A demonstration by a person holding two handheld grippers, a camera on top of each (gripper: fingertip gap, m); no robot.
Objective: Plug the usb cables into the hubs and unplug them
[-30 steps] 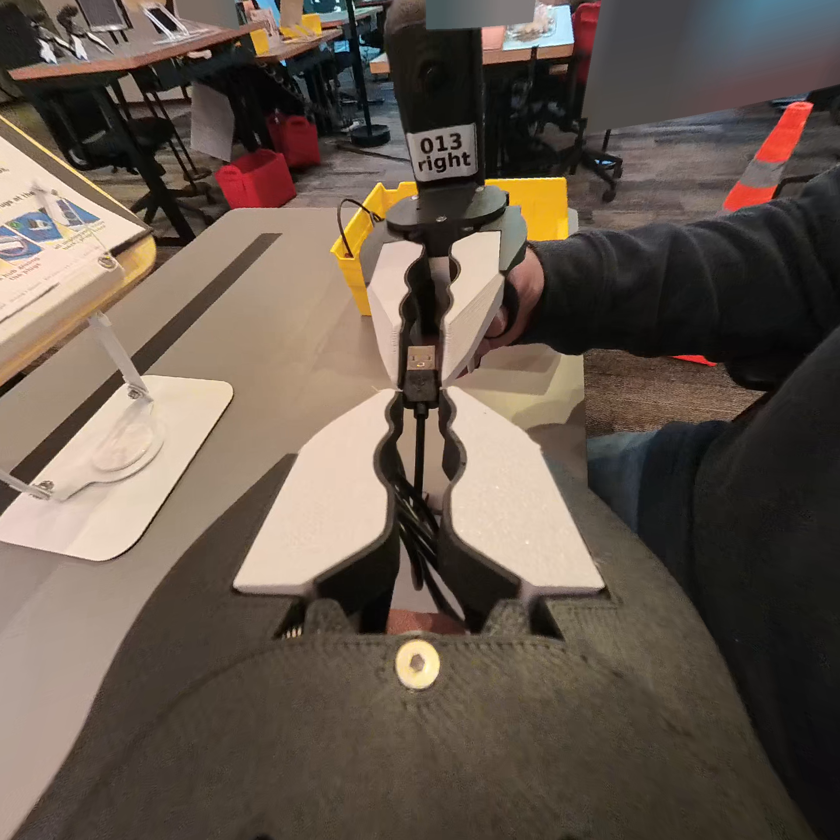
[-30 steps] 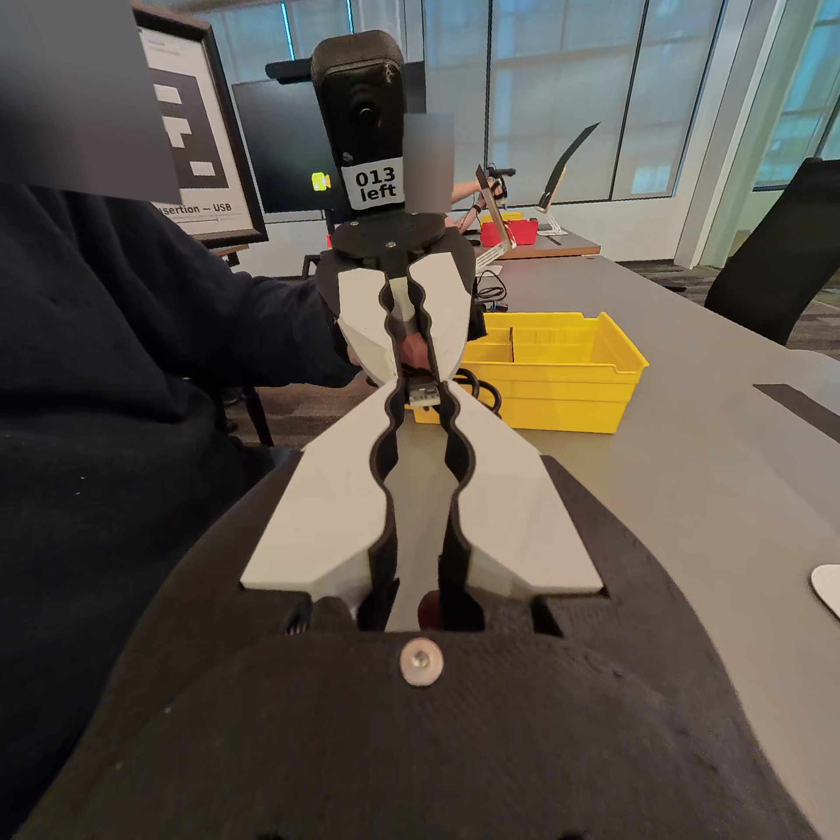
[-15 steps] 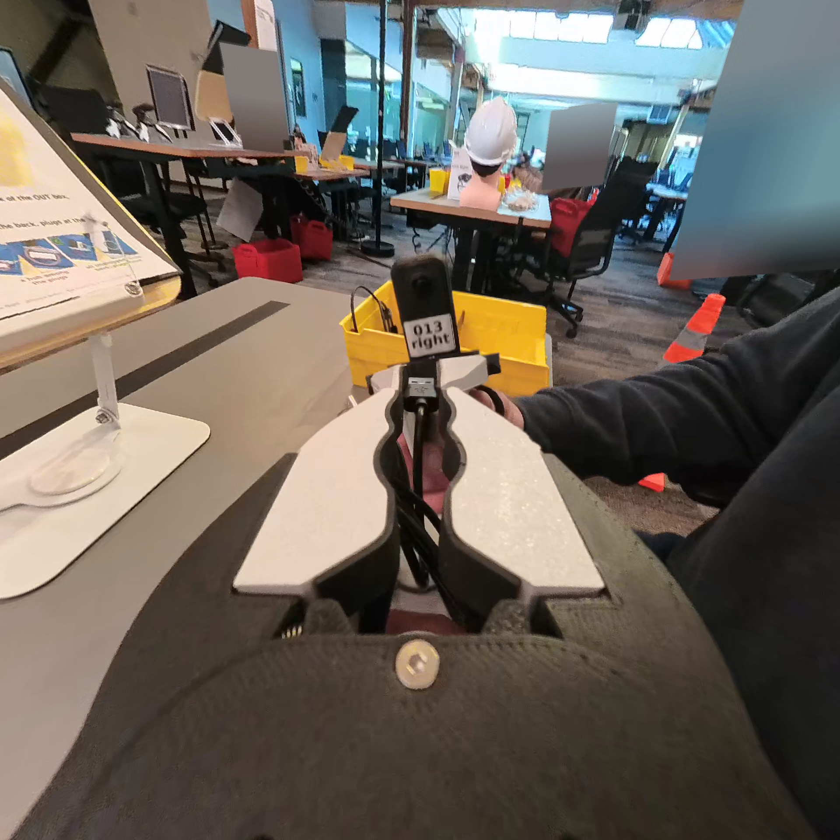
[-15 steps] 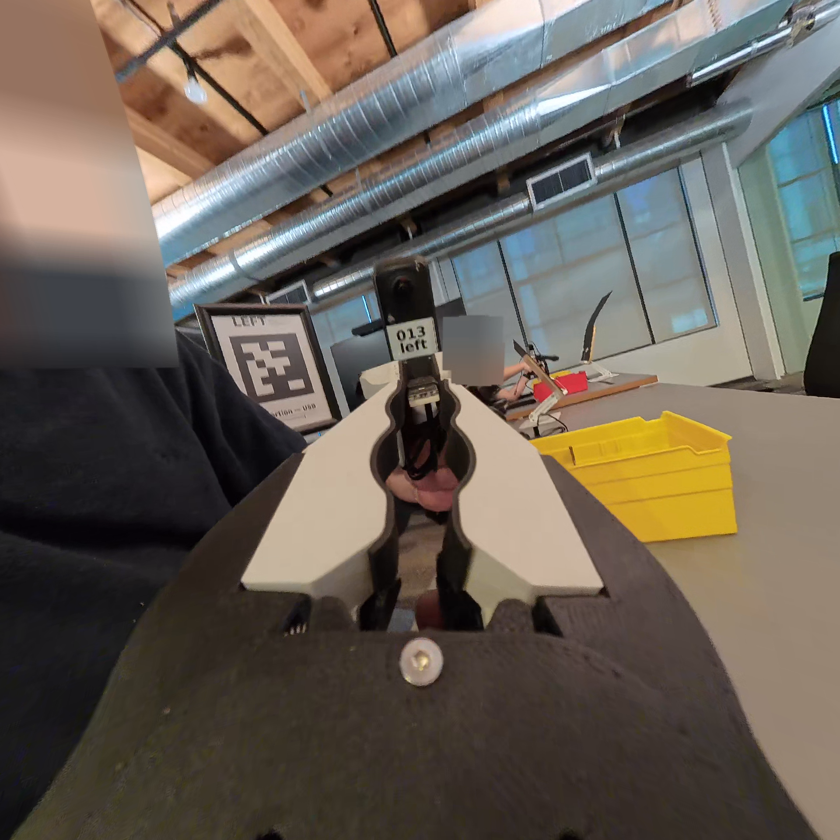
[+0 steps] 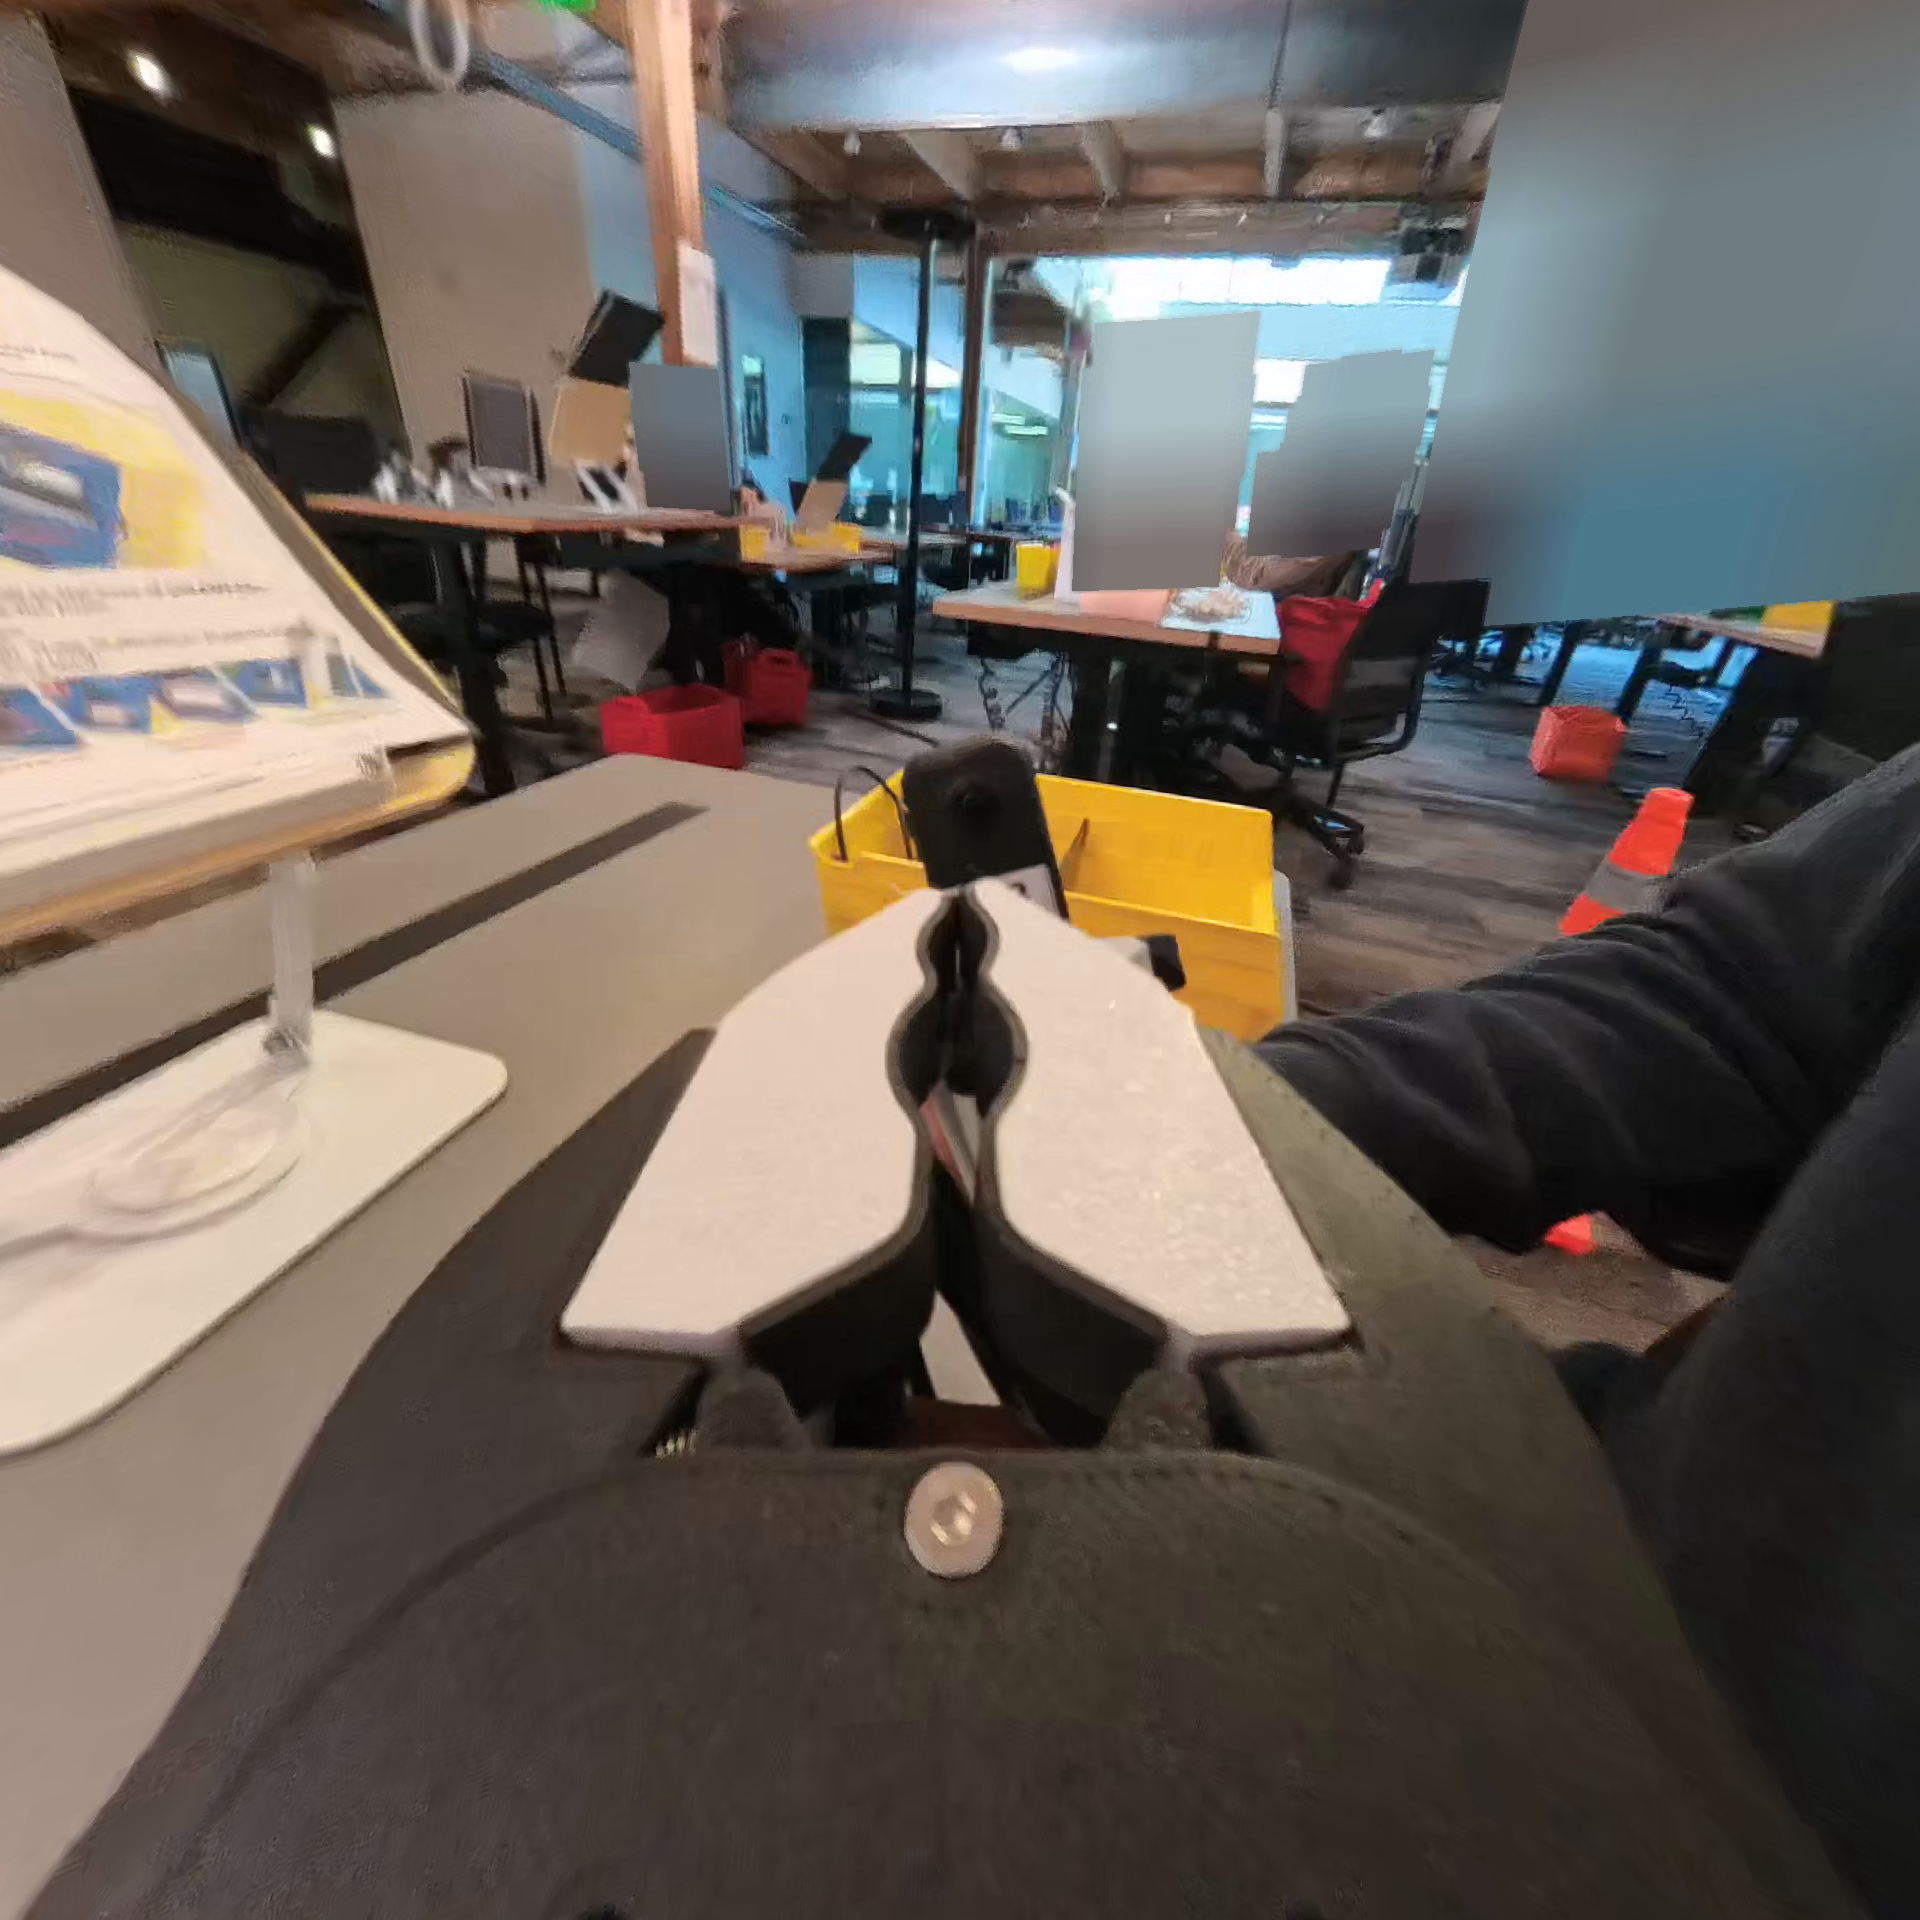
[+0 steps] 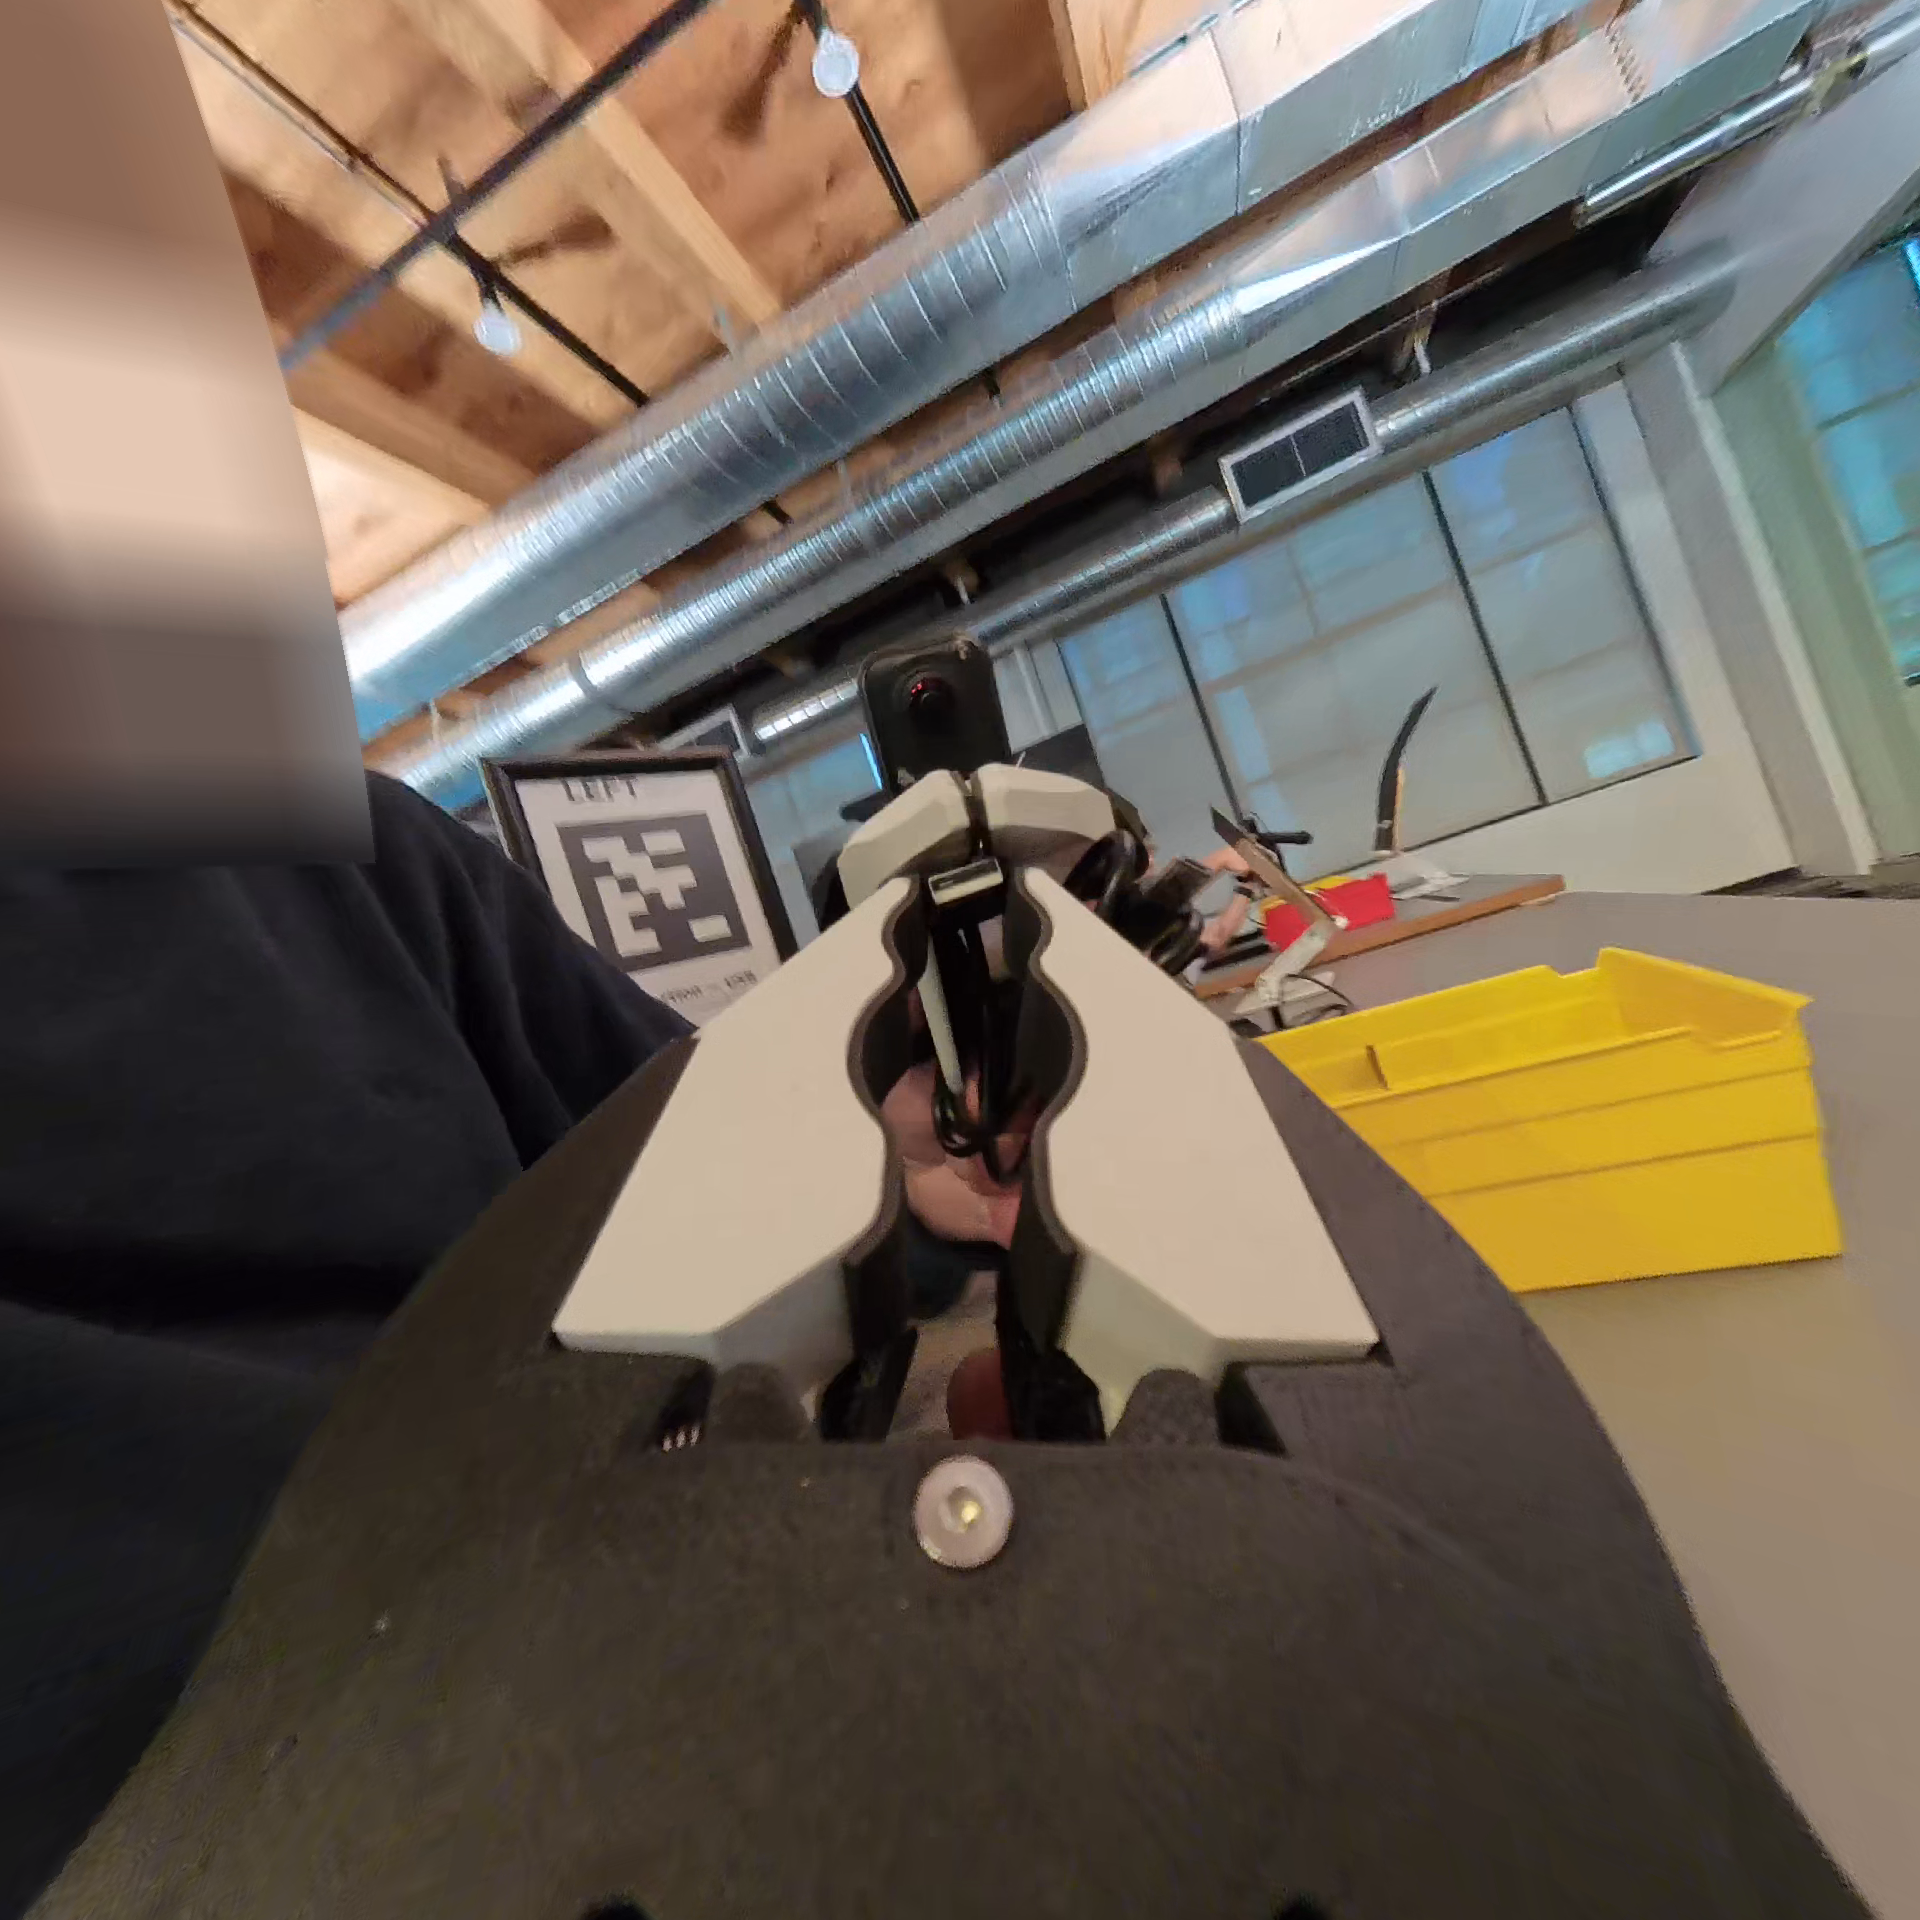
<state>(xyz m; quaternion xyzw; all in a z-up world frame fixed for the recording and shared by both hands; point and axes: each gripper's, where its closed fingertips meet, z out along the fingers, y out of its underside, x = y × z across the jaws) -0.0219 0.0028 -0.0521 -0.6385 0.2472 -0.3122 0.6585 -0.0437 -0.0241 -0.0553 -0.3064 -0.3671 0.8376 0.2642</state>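
My left gripper [image 5: 958, 906] is shut, its white fingers [image 5: 810, 1122] almost touching, with a thin black usb cable [image 5: 951, 1039] pinched between them. My right gripper [image 6: 966, 885] faces it tip to tip and is shut on a silver and black usb plug [image 6: 966, 883]. Black cable [image 6: 971, 1039] and a thin white strip hang down between its fingers. In the right wrist view the left gripper [image 6: 975, 821] sits just behind the plug with a loop of black cable beside it. No hub shows clearly.
A yellow bin [image 5: 1153, 883] stands on the grey table [image 5: 582, 935] behind the grippers; it also shows in the right wrist view [image 6: 1558, 1132]. A stand with a printed sheet [image 5: 187, 665] is at the left. The person's dark sleeve [image 5: 1558, 1081] crosses from the right. Left and right tips are no more than a few centimetres apart.
Both grippers have tilted upward, so the views now show the room and ceiling. The left fingers have closed tighter, and the plug no longer shows at their tips.
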